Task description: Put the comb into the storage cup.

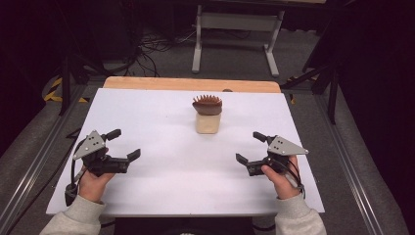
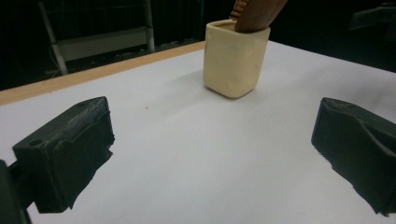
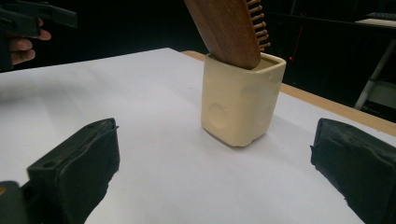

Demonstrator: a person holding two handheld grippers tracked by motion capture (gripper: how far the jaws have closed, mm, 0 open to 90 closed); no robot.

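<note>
From my right gripper (image 3: 215,172) I look along its two black jaws, which stand wide apart with bare white desk (image 3: 154,186) between them. Ahead of the jaws, nearer the right one, a cream cup (image 3: 240,105) with rounded corners stands upright on the desk. A wooden brush (image 3: 229,28) sits in the cup, leaning to the left, its pegs pointing right. Behind the cup runs the desk's wooden edge (image 3: 327,105). Far to the left of the cup, at the top corner, I see my other hand (image 3: 23,46) holding the left gripper (image 3: 32,18).
</note>
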